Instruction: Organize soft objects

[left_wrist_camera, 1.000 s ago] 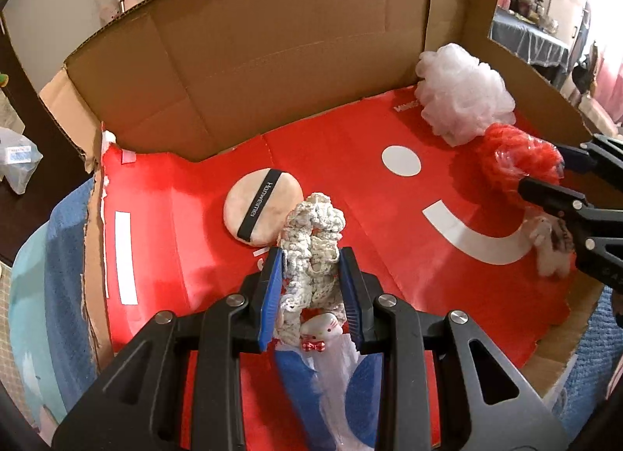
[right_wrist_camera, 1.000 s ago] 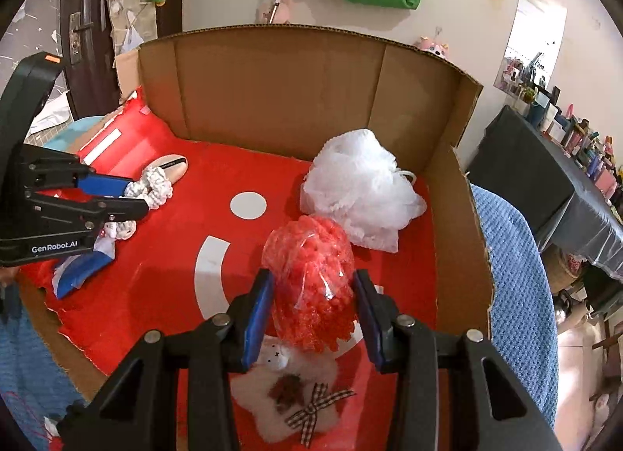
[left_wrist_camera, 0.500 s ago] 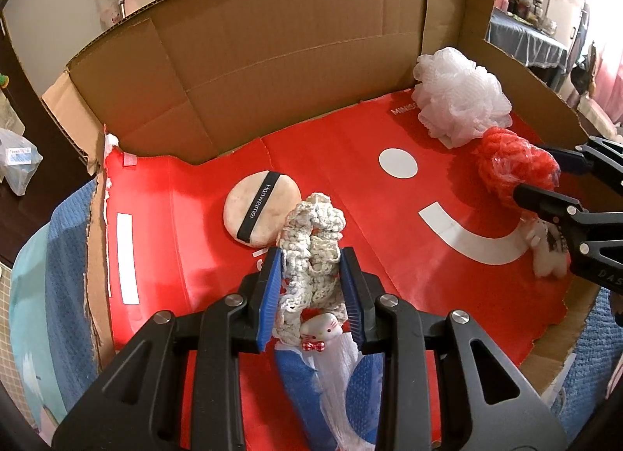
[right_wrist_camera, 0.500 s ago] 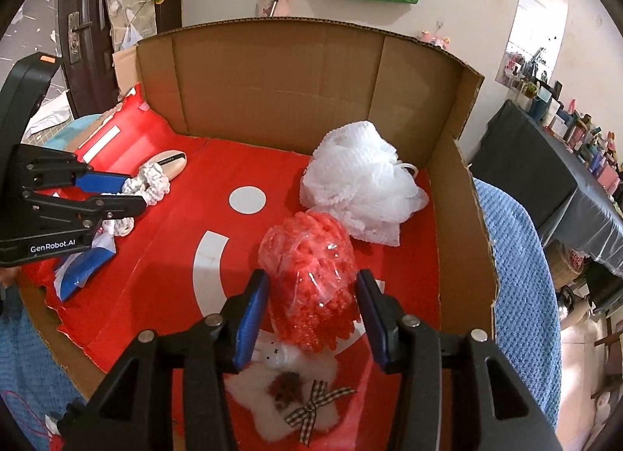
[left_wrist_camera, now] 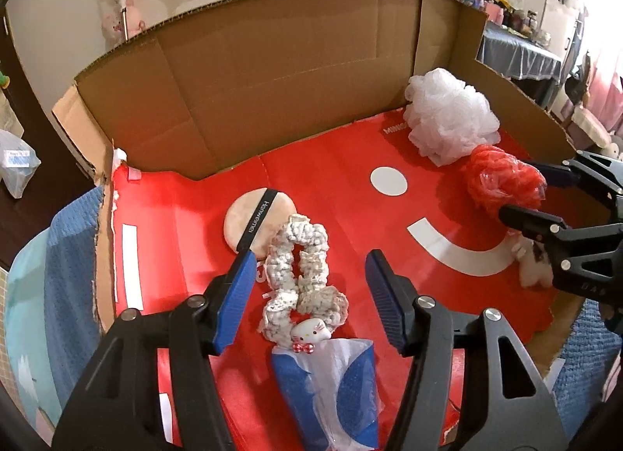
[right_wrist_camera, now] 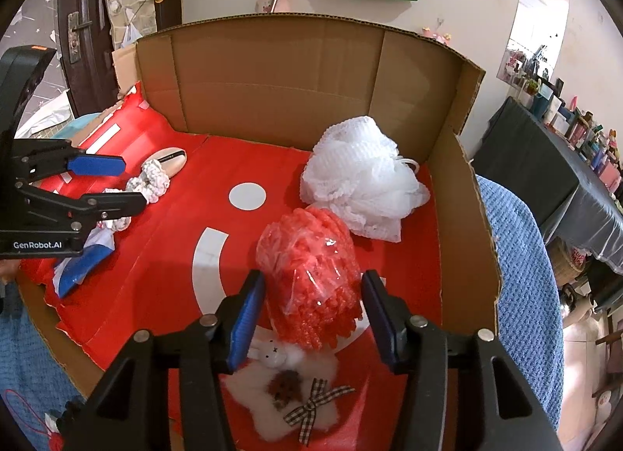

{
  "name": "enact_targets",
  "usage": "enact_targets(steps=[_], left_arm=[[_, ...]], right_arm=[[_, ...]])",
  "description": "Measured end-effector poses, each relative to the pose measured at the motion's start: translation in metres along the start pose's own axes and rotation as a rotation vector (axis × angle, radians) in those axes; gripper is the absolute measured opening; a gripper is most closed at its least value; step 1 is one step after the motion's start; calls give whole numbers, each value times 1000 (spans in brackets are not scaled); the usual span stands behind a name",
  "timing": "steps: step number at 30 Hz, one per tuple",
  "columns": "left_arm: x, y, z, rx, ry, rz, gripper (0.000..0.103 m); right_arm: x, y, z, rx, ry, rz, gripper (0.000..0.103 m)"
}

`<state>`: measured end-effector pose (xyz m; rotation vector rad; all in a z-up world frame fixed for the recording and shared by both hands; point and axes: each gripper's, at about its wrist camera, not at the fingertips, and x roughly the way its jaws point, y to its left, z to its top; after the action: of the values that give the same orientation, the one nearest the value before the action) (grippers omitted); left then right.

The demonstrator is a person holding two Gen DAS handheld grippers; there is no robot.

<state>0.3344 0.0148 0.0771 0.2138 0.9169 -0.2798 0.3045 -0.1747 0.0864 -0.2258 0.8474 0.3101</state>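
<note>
A cream knitted scrunchie [left_wrist_camera: 300, 279] with a small cat charm lies on the red floor of the cardboard box [left_wrist_camera: 272, 61]. My left gripper [left_wrist_camera: 309, 260] straddles it, jaws opening, pads clear of it on both sides. A red bead puff in clear plastic [right_wrist_camera: 307, 272] stands between the fingers of my right gripper [right_wrist_camera: 313, 279]. Those jaws are opening too, with a thin gap at each pad. In the right wrist view, the left gripper [right_wrist_camera: 134, 183] is at the left by the scrunchie [right_wrist_camera: 153, 178].
A white mesh bath puff [right_wrist_camera: 362, 186] sits in the far right corner. A round powder puff [left_wrist_camera: 253, 217] lies just beyond the scrunchie. A blue-and-white plastic bag [left_wrist_camera: 331, 384] lies under my left gripper. A fluffy white star with a checked bow [right_wrist_camera: 288, 400] lies under the right one.
The left jaws have spread wide and let go of the scrunchie, which now lies loose on the floor. The right jaws have widened off the red puff. Neither hand has shifted.
</note>
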Motion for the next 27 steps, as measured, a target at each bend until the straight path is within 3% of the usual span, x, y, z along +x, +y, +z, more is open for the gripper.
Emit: enact_targets(steps=[13, 20, 22, 24, 27], left_arm=[[-54, -16, -11, -6, -129, -8, 73], [-99, -23, -31, -48, -217, 0, 78], [-113, -24, -39, -61, -254, 10, 82], [-125, -26, -46, -72, -287, 13, 84], [-144, -31, -59, -90, -335, 19, 87]], right_arm=[[-30, 5, -3, 4, -59, -6, 73], [-71, 4, -4, 31, -135, 3, 79], [-86, 4, -7, 40, -163, 8, 82], [-104, 4, -12, 50, -199, 11, 92], [-128, 5, -19, 67, -249, 24, 95]])
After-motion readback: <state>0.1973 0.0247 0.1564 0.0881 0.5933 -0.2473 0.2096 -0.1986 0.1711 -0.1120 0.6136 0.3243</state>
